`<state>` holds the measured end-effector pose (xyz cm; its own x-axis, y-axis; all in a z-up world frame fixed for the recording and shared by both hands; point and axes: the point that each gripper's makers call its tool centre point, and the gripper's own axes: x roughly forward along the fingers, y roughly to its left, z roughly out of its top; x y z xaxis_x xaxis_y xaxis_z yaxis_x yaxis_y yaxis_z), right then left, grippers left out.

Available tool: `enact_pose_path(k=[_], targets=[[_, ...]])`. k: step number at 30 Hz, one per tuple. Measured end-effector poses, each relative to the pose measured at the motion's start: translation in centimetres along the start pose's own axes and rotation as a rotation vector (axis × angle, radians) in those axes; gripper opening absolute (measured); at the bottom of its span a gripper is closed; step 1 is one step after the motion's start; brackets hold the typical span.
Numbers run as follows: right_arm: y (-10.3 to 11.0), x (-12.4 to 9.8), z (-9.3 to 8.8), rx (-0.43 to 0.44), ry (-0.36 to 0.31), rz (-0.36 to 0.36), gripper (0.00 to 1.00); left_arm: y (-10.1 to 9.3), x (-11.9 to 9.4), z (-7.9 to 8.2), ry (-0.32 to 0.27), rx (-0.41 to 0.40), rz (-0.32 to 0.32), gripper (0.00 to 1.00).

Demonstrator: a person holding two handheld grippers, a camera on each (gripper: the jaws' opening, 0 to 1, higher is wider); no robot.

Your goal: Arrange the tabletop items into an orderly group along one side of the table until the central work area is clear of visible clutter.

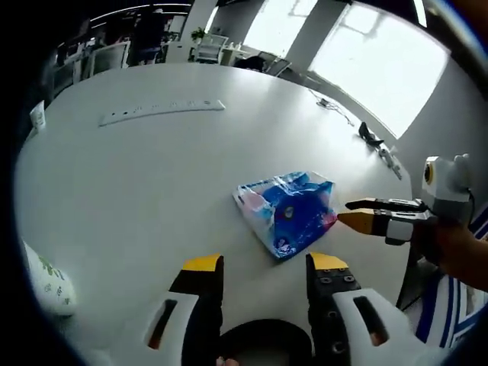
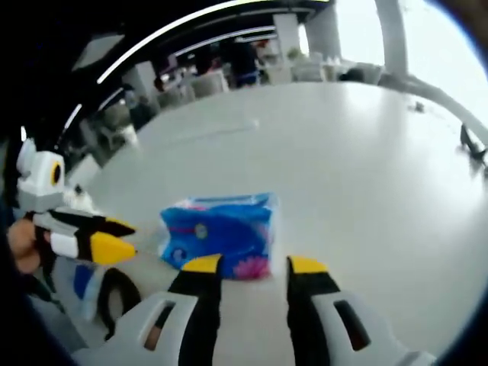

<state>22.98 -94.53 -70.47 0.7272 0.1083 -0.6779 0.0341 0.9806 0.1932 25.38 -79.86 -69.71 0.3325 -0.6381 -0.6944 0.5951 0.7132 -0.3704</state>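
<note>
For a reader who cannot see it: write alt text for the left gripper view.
A blue plastic packet lies on a large white table, just beyond the left gripper, whose jaws stand open. The right gripper reaches in from the right, its tips close beside the packet.

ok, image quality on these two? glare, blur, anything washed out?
Left gripper view: sharp, windows blown out at upper right, tissue pack crisp, strong fisheye curve on the table. Right gripper view: softer overall, tissue pack and other hand-held gripper slightly blurred, table washed with window glare.
</note>
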Motion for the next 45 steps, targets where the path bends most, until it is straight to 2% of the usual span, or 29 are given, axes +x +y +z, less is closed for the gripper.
enact_pose_path(k=[17,35,45], targets=[[2.7,-1.3,-0.6,-0.043,0.010,0.044,0.30,2.4,-3.2,-0.2,-0.023,-0.007,0.033,0.41],[6.4,-2.4,-0.7,-0.051,-0.002,0.110,0.30,3.9,-6.8,-2.2,-0.044,-0.051,0.066,0.38],[8.2,-3.0,-0.7,-0.059,-0.013,0.145,0.31,4.7,-9.4,-3.1,-0.066,-0.052,0.082,0.41]])
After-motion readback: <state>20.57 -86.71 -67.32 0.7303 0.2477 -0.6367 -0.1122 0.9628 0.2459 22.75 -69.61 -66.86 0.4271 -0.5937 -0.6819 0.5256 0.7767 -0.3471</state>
